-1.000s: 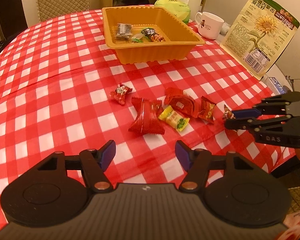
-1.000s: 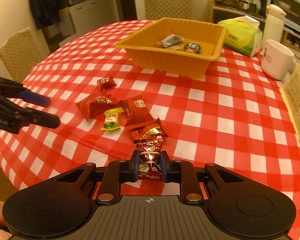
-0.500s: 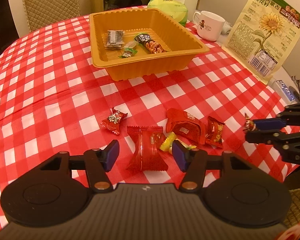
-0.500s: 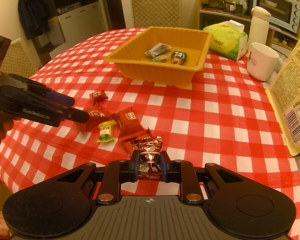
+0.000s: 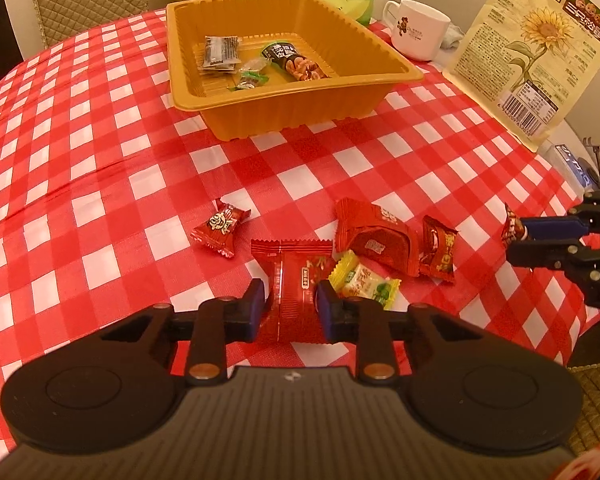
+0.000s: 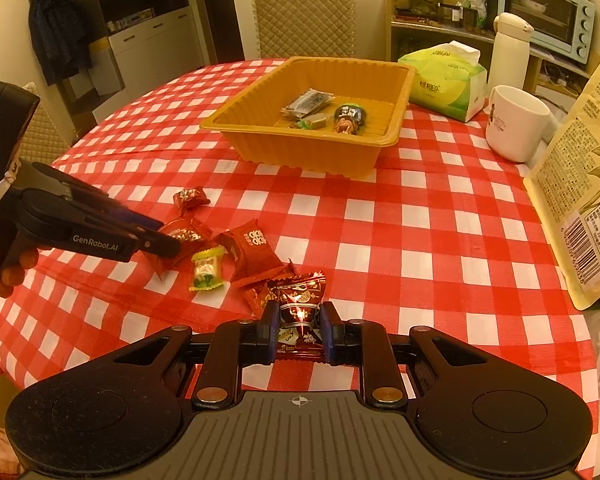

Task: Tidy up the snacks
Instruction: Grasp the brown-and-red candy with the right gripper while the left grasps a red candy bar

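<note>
1. My left gripper [image 5: 290, 306] has just been closing and now clenches the red snack packet [image 5: 296, 292], near the table's near edge.
2. My right gripper [image 6: 299, 330] grips a dark red foil candy [image 6: 298, 304] tightly between its pads.
3. The orange tray [image 6: 300, 148] stands toward the far side of the checked tablecloth [image 6: 420, 240]; inside lie a grey sachet [image 5: 220, 52], a green candy [image 5: 252, 78] and a nut packet [image 5: 296, 64].
4. Four more snacks lie loose beside the left gripper.
</note>
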Demonstrator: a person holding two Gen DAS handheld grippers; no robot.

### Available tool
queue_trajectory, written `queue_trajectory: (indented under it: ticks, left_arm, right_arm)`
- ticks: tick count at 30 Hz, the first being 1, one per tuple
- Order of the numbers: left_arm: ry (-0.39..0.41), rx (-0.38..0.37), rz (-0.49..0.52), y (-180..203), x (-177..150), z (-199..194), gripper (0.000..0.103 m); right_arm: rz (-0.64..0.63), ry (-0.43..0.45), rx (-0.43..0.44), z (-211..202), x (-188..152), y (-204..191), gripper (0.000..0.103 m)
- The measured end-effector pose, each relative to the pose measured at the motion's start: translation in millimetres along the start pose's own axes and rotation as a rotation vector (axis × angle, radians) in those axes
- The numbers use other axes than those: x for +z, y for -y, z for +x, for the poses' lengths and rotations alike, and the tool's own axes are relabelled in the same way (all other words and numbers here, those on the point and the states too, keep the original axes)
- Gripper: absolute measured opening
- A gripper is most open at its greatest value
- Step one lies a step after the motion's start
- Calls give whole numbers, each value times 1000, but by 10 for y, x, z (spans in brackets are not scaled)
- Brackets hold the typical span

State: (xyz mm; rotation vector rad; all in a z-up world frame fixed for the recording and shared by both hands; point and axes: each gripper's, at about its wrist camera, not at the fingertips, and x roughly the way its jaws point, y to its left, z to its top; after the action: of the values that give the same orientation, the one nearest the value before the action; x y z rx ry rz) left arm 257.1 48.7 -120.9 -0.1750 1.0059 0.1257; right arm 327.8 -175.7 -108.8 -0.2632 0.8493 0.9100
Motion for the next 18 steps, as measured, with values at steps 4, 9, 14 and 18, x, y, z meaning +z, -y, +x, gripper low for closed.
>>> queue_trajectory:
  ticks: [4,9,14,18]
  left_arm:
    - [7,0,-6,-38,-27,-49,22]
    - [14,5,-23,-109,-73,-123,21]
    - [34,-4,-54,-170,-113,-252,20]
    - [36,-20,-68,-210,-138,-303,5]
  right_arm:
    - [3,1,3,5,8,-2,22]
    - [7,5,8,24,38,-12,22]
    - [14,12,16,40,75,-14,22]
    - [15,15,24,63,120,-24,22]
